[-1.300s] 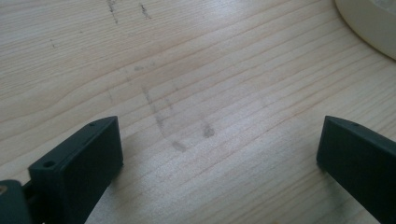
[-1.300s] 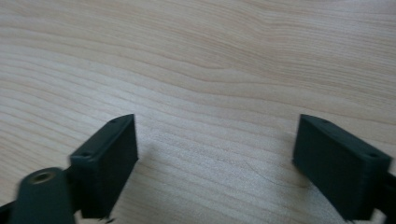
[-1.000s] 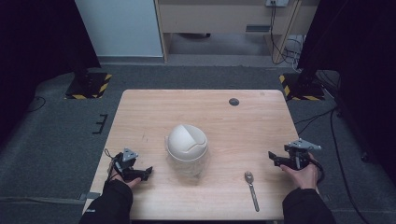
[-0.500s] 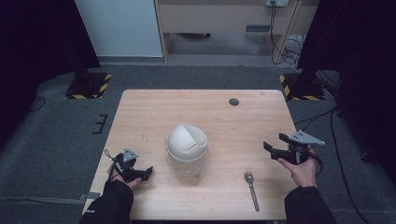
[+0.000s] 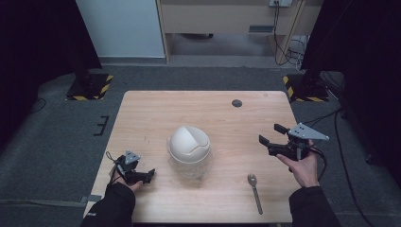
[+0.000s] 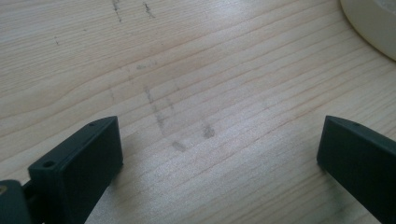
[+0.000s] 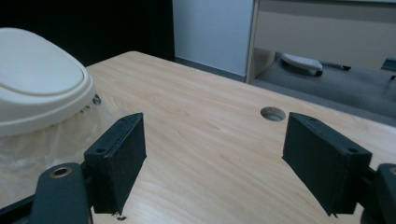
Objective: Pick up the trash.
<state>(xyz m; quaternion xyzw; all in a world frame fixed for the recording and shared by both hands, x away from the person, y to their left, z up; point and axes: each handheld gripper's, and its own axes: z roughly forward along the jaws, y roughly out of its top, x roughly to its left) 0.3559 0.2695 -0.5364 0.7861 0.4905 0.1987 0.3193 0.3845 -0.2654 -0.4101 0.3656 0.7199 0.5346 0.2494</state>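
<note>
A small white bin with a domed swing lid [image 5: 189,144] stands in the middle of the wooden table [image 5: 156,113]; its sides are clear plastic. In the right gripper view the bin [image 7: 39,84] rises at the left. A metal spoon [image 5: 254,190] lies near the front edge, right of the bin. My left gripper [image 5: 147,176] rests low on the table at the front left, open, with bare wood between its jaws [image 6: 219,154]. My right gripper [image 5: 270,134] is held above the table's right side, open and holding nothing [image 7: 212,154], pointing left toward the bin.
A round cable hole [image 5: 237,103] sits in the table's far right part, also ahead of the right gripper [image 7: 272,113]. Dark floor surrounds the table, with yellow-striped stand bases [image 5: 90,85] at both far corners and a cabinet [image 5: 222,19] behind.
My right gripper has risen and moved forward and a little left, away from the front right edge. The left gripper, bin and spoon have stayed put.
</note>
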